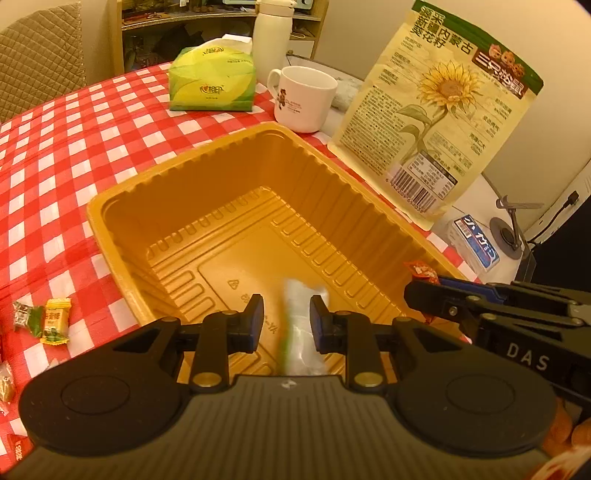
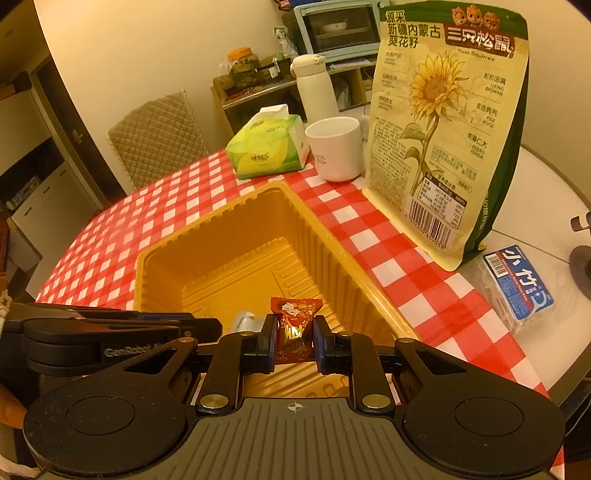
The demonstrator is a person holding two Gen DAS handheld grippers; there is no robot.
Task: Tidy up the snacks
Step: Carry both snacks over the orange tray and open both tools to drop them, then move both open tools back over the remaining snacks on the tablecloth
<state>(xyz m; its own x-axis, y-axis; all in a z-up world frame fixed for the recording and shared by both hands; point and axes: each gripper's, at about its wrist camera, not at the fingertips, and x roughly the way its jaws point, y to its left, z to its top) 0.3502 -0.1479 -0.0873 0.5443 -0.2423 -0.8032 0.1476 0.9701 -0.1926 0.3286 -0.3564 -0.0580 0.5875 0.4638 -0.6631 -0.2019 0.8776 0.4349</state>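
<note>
Left gripper (image 1: 286, 319) gaped, its blurred pale snack (image 1: 304, 328) loose over the orange tray (image 1: 110, 206). Right gripper (image 2: 294, 338) pinched a red candy (image 2: 295, 325) above it; releasing near the rim risked spilling onto the worktop (image 2: 369, 236).

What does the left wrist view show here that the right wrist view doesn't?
Left wrist only: loose candies on the cloth left of the tray, and the left gripper open with a blurred white-green packet between its fingers, apparently dropping.

Right wrist only: the right gripper shut on a red candy above the tray, a toaster oven, a jar.

Both: orange tray, mug, tissue pack, sunflower seed bag, white bottle, blue box.
</note>
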